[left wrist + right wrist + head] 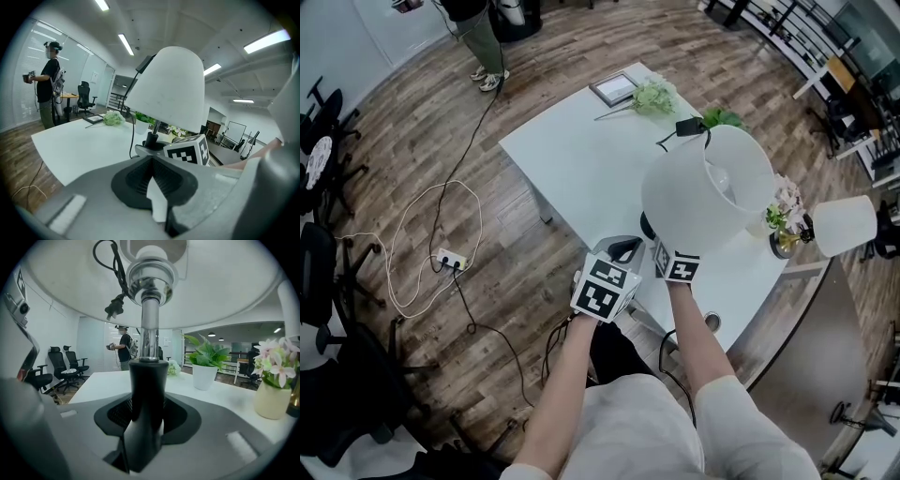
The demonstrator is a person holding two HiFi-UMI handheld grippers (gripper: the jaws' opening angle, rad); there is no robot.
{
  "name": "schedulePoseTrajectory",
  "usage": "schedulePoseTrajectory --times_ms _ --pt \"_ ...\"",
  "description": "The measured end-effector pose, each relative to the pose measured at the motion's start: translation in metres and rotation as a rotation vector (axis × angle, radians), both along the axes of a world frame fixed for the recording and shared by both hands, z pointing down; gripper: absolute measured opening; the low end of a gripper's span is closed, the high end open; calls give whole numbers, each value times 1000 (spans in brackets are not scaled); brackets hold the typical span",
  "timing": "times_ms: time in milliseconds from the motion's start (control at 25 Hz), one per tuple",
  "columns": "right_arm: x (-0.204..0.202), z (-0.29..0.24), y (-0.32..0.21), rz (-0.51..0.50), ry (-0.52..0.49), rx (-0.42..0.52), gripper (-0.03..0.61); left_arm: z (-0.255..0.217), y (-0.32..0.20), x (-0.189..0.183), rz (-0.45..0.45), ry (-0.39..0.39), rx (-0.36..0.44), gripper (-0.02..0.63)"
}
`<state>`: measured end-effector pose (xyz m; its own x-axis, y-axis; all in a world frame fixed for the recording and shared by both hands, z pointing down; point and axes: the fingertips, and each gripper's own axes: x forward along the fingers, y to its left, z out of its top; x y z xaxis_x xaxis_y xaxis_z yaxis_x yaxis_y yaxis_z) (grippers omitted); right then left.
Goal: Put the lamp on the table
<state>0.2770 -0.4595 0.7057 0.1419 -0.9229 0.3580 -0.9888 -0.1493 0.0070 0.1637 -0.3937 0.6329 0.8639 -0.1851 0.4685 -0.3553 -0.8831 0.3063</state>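
The lamp has a wide white shade (708, 192), a chrome rod (150, 324) and a black neck (147, 394). My right gripper (661, 246) is shut on that black neck and holds the lamp tilted over the near edge of the white table (581, 159). The lamp's cord and plug (114, 308) hang loose beside the rod. My left gripper (625, 246) hovers just left of the right one at the table edge, its jaws shut with nothing in them. From the left gripper view the shade (168, 91) looms ahead above the right gripper's marker cube (187, 151).
On the table stand a potted plant (205, 364), a flower vase (274, 390), a green bouquet (654, 97) and a picture frame (614, 89). A second white lamp (844, 225) is at the right. A person (47, 79) stands beyond the table. Cables and a power strip (450, 260) lie on the floor.
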Motion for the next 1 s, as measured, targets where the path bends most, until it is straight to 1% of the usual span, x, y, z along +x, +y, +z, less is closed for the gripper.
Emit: schedulePoseTrajectory --times_ms 200,320,520,600,840,1000 --pt "1 1 3 30 -3 17 181 -8 0 -8 -7 0 27 0" --pt "0 0 7 51 -11 14 175 -15 2 -13 -6 3 45 0" --pt "-3 4 21 68 -16 7 189 -21 10 -20 -3 4 61 0" --pt "-6 6 30 71 -16 1 175 -24 15 -22 2 2 66 0" --pt "-24 10 71 83 -36 -21 169 -36 38 -31 13 0 77 0" --pt "-40 -3 100 94 -72 -16 170 -46 61 -42 17 -15 81 0"
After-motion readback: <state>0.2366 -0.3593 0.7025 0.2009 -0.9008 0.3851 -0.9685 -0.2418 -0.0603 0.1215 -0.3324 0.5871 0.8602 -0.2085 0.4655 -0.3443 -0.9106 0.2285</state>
